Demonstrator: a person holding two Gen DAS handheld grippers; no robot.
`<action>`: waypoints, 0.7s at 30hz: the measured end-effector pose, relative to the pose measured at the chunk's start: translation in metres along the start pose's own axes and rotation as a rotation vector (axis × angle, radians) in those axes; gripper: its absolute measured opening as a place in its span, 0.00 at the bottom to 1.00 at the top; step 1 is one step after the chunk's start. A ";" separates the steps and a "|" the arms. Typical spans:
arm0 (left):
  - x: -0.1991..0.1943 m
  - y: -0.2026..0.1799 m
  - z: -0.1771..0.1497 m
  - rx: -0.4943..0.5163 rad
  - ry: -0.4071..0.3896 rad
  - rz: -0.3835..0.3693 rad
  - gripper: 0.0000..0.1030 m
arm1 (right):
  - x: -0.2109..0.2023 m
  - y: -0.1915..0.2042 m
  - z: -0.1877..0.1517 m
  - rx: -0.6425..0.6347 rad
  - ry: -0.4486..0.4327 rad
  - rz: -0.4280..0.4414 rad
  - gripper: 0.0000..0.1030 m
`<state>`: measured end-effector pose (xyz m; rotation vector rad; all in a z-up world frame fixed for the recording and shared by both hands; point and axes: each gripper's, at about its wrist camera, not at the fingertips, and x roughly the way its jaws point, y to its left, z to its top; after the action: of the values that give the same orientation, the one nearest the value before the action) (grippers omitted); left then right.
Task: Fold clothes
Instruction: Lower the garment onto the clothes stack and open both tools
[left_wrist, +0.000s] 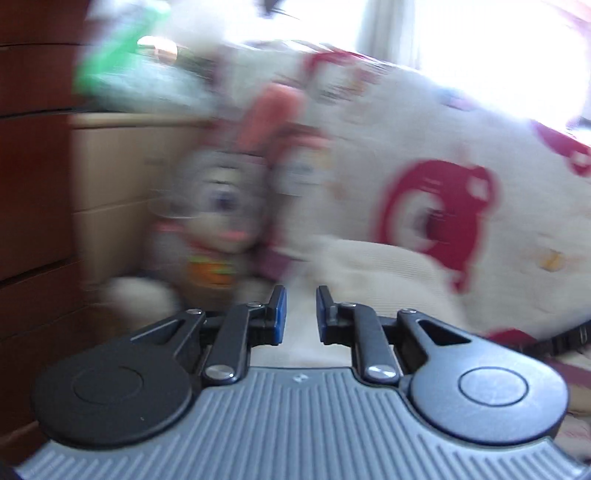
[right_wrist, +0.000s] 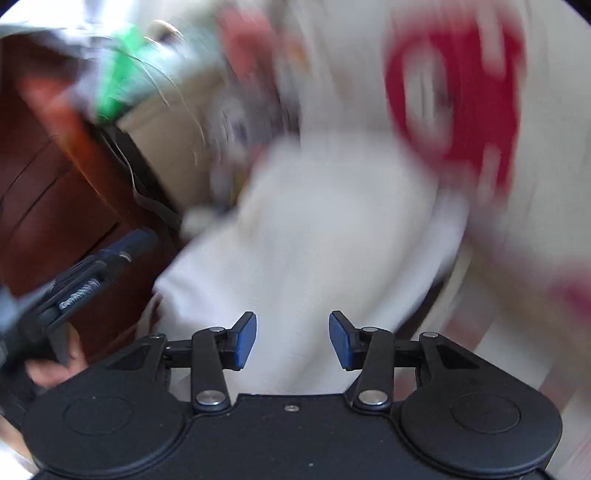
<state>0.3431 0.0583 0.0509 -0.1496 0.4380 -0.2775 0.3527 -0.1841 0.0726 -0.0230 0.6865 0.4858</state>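
I saw one blurred white garment (right_wrist: 314, 236); my two tongs were empty: left gripper (left_wrist: 301, 314) narrowly parted, right gripper (right_wrist: 292, 339) wider.

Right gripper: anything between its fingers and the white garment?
Nothing. In the right wrist view the right gripper stands open with a bare gap; the white garment lies just beyond it, blurred, not pinched.

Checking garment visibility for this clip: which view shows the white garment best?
The right wrist view: the white garment fills the middle ahead of the right gripper, though blurred. The left wrist view shows only a small blurred part beyond the left gripper.
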 end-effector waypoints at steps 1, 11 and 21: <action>0.013 -0.005 0.006 0.032 0.031 -0.049 0.16 | -0.005 0.004 0.003 -0.084 -0.069 -0.041 0.50; 0.115 0.014 0.000 0.014 0.268 0.073 0.03 | 0.109 -0.006 -0.007 -0.300 -0.171 -0.101 0.52; 0.112 -0.006 0.025 0.183 0.148 0.164 0.07 | 0.110 -0.042 -0.018 0.000 -0.138 -0.037 0.57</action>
<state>0.4499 0.0210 0.0298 0.0859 0.5655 -0.1669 0.4338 -0.1782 -0.0152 -0.0017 0.5498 0.4475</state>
